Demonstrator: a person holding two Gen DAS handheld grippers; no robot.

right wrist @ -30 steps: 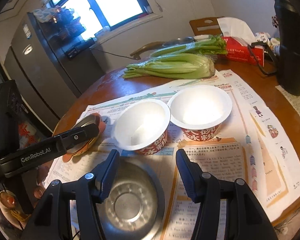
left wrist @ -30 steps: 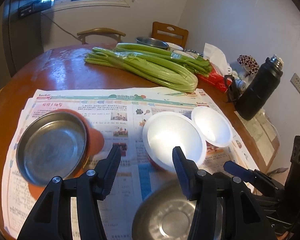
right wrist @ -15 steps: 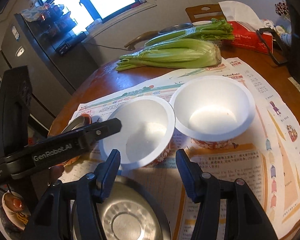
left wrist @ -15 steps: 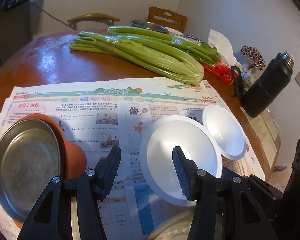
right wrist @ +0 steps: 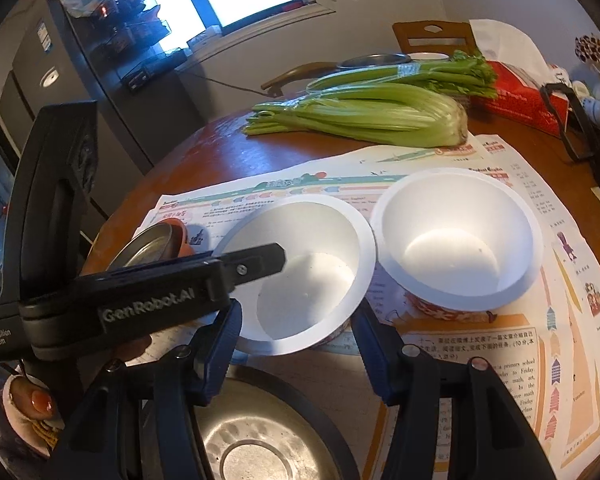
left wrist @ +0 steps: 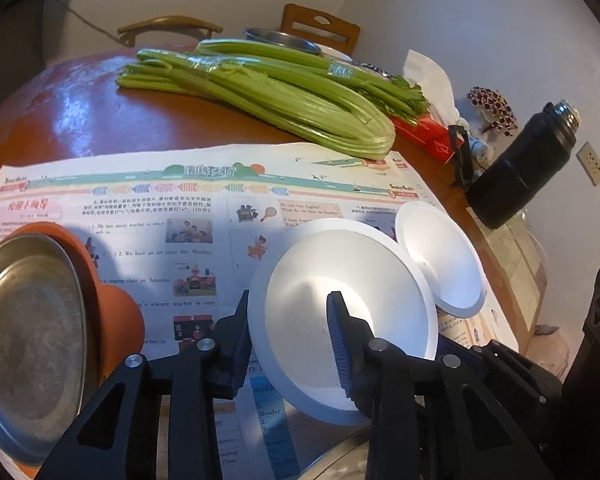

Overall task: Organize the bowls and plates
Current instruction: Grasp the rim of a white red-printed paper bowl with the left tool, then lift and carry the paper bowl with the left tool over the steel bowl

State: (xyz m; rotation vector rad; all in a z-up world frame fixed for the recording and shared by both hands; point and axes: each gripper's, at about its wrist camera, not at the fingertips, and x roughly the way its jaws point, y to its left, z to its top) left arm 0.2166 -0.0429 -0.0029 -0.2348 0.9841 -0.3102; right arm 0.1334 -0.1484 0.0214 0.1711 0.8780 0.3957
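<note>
On the newspaper (left wrist: 204,216) that covers the round table (left wrist: 80,120), most of the tidying looks not yet done. Two white paper bowls sit side by side, touching at the rims. The near bowl (left wrist: 340,312) is the one being picked up now. The left gripper (left wrist: 288,332) straddles its near rim, with one finger (left wrist: 340,340) inside the bowl and the other outside, but I cannot tell if the fingers squeeze the wall yet or just sit around it. The bowl looks a bit tilted from this camera, though that may be the lens. The far bowl (right wrist: 456,240) is untouched, so I think the near one is meant to go into it, or the other way round. The right gripper (right wrist: 296,344) is spread wide and holds nothing; it waits just in front of the near bowl and above a metal bowl (right wrist: 260,440) close to the table edge. On the left, a metal plate (left wrist: 32,340) rests on an orange dish (left wrist: 116,320), so that pair may already be stacked. Other things sit farther back: a big bunch of celery (left wrist: 284,92), a red tissue box (left wrist: 424,136), a black flask (left wrist: 520,168) and one more metal bowl (left wrist: 280,38). The two bowls are so close that lifting one could bump the other, and the two grippers are crowded around the same bowl.
</note>
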